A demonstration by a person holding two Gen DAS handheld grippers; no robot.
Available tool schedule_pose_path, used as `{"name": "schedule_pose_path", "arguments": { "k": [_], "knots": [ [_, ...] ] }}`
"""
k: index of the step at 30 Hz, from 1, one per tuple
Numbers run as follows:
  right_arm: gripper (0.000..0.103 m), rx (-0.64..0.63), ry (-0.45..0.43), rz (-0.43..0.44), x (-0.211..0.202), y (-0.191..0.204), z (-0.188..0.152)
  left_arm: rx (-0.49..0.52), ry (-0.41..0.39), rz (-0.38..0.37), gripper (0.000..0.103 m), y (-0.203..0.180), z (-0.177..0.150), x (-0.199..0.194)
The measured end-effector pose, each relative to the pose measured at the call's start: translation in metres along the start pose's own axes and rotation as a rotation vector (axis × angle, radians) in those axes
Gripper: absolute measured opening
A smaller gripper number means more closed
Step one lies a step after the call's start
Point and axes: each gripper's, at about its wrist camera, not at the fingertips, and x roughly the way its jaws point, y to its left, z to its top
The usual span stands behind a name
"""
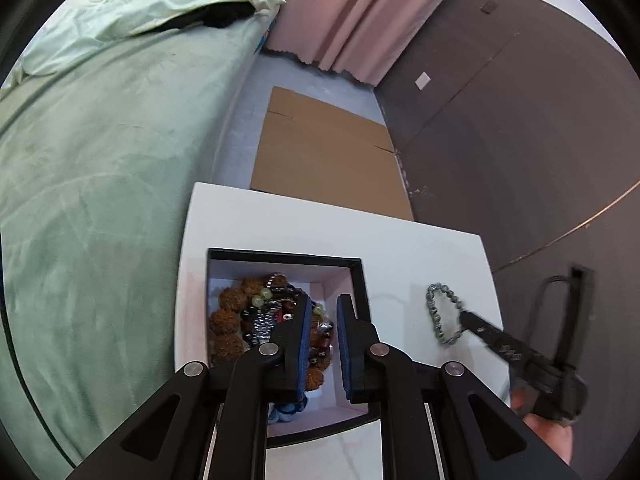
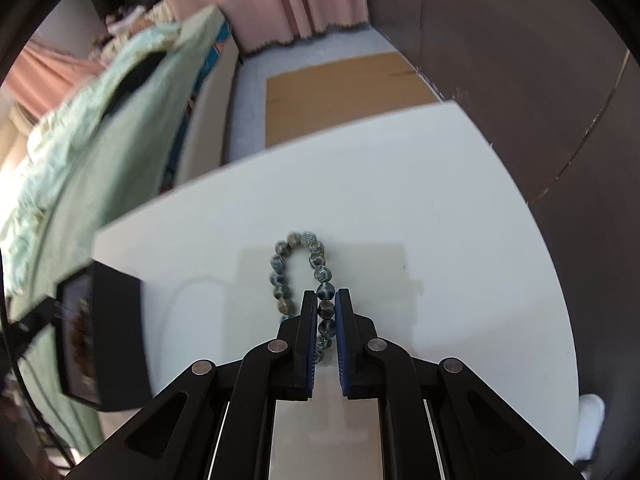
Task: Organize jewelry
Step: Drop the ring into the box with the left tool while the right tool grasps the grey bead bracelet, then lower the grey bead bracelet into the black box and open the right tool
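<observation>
A black-rimmed jewelry box (image 1: 358, 280) with a white inside sits on the white table (image 1: 400, 240) and holds several bead bracelets (image 1: 248, 316). My left gripper (image 1: 323, 304) hovers over the box, open and empty. A grey-blue bead bracelet (image 2: 316, 264) lies on the table right of the box; it also shows in the left wrist view (image 1: 440, 312). My right gripper (image 2: 325, 300) is shut on the near side of this bracelet, its beads pinched between the blue pads. The box appears blurred at the left of the right wrist view (image 2: 104, 340).
A bed with a green cover (image 1: 100, 140) runs along the left. A flat cardboard sheet (image 1: 328, 148) lies on the floor beyond the table. A dark wall or cabinet (image 1: 520, 140) stands at the right, pink curtains (image 1: 340, 8) at the back.
</observation>
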Motion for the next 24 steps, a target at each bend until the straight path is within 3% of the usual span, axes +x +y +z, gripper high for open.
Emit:
{"name": "schedule_pose_path", "arguments": {
  "k": [1,3,5,6,24],
  "knots": [
    [0.01,0.008,-0.019,0.016,-0.006,0.0,0.0,0.005,-0.001,0.011,0.016,0.0,0.0,-0.001],
    [0.01,0.029,-0.06,0.061,-0.018,0.001,0.0,0.008,0.008,0.019,0.031,-0.001,-0.002,0.0],
    [0.01,0.042,-0.089,0.111,-0.029,0.002,-0.001,0.003,-0.004,0.026,0.058,0.0,-0.004,-0.002],
    [0.01,0.045,-0.1,0.126,-0.033,0.003,-0.002,0.0,-0.019,0.03,0.06,0.0,-0.006,-0.005],
    [0.01,0.003,-0.295,0.424,-0.092,0.061,-0.014,0.032,-0.084,0.098,0.06,0.003,-0.018,-0.032]
  ]
}}
